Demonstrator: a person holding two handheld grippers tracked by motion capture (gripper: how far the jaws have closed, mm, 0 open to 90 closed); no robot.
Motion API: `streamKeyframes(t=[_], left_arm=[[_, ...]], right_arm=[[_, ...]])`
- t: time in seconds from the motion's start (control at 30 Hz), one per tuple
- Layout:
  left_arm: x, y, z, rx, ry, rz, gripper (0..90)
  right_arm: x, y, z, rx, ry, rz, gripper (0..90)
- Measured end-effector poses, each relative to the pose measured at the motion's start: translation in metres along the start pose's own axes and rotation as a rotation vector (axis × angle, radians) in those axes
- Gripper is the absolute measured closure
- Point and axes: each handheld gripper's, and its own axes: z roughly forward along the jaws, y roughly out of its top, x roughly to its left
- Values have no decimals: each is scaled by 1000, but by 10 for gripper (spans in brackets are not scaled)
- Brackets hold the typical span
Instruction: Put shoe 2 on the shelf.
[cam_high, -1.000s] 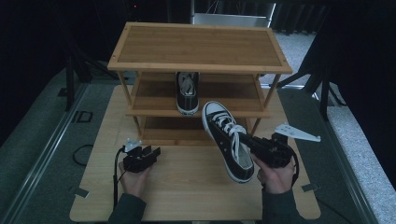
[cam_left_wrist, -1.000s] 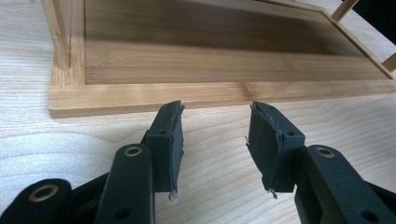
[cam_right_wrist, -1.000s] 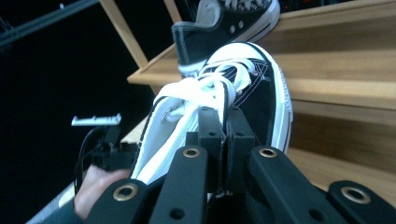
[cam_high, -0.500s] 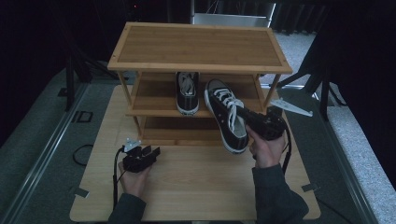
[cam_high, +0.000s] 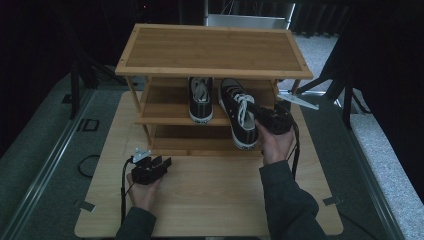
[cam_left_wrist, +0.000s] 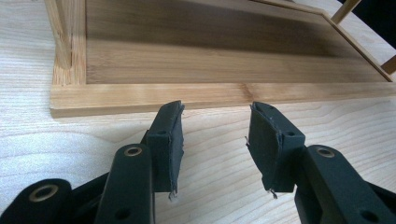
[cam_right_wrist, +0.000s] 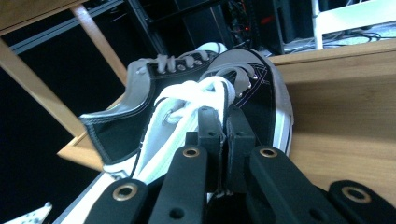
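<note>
A black canvas shoe (cam_high: 239, 116) with white laces and a white rubber sole is being carried at the middle shelf (cam_high: 165, 119) of a wooden rack (cam_high: 212, 47), its toe pointing inward and its heel hanging out past the shelf's front edge. Whether the sole already rests on the shelf cannot be told. A second shoe (cam_high: 200, 98) of the same kind stands just beside it, farther in on the same shelf.

The right claw (cam_high: 267, 119) is pressed together on the held shoe's side wall near the opening, as is seen in the right gripper view, where the jaws are closed on the canvas edge (cam_right_wrist: 243, 100) beside the laces (cam_right_wrist: 187, 100). The left claw (cam_left_wrist: 215, 140) is spread and holds nothing; it rests low on the table (cam_high: 215, 195) in front of the rack's bottom shelf (cam_left_wrist: 224, 60).

The shoe is judged to be light, with a soft, foldable upper and a stiffer rubber sole. A pinch on the canvas collar is likely to let the shoe swing and sag at the heel, so a firmer hold would be expected at the heel counter or across the sole edge. The rubber is probably grippy rather than slippery, and nothing about the shoe appears fragile.
</note>
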Motion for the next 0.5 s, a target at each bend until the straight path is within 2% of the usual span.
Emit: streamKeyframes(t=[0.17, 0.2, 0.5], left_arm=[[0, 0, 0, 3, 0, 1, 553], [0, 0, 1, 2, 0, 1, 553], [0, 0, 1, 1, -3, -3, 553]], right_arm=[[-4, 4, 6, -11, -12, 22, 879], [-7, 7, 10, -24, -12, 50, 879], [-10, 15, 26, -51, -43, 72, 878]])
